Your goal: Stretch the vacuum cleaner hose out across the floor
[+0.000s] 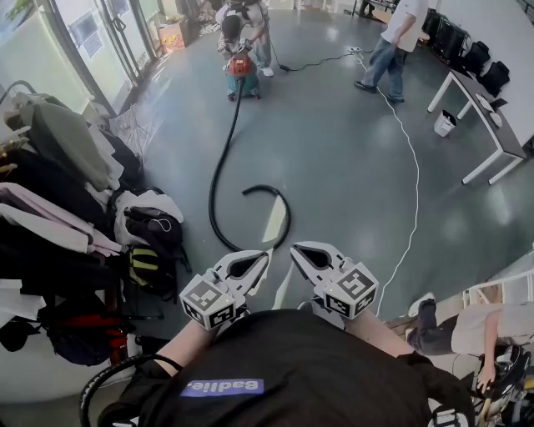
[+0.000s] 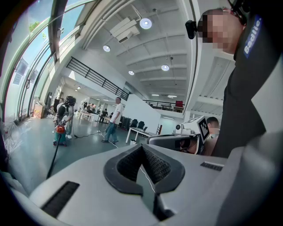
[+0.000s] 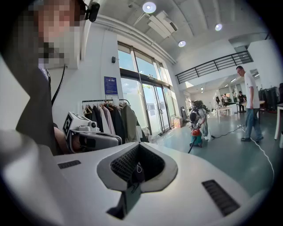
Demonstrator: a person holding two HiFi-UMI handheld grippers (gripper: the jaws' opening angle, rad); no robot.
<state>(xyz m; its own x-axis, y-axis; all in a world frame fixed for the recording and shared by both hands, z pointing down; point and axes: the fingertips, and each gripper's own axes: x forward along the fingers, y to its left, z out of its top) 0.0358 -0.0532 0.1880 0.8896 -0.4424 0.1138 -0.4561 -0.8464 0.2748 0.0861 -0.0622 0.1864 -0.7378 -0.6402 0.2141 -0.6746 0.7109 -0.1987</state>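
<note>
On the floor at the far end of the room: vacuum cleaner (image 1: 240,73), with a person (image 1: 244,25) bent over it. The hose (image 1: 219,171) runs from it toward the camera, bows left, hooks round just ahead of the tools and curls back up. Its free end lies loose on the floor mid-room. So it's one long arc plus a hook, not a straight line.

Left tool (image 1: 265,253): jaws pressed together, nothing between them. It's held close to the wearer's chest, tip pointing out toward the hook of the hose, clear of it. The left gripper view agrees: pads meet at the tip (image 2: 142,145), and the hose (image 2: 54,152) is far off on the floor.

Right tool (image 1: 294,248): also pressed together and empty, just beside the left one. In the right gripper view the tip (image 3: 138,145) is closed, with the vacuum cleaner (image 3: 195,134) well beyond it.

White cable (image 1: 415,179) snakes down the right side of the floor, well apart from the hose. A second person (image 1: 396,42) in white shirt and jeans stands near its far end. Clothes rack (image 1: 50,167) at left, bags (image 1: 154,238) on the floor beside it.
</note>
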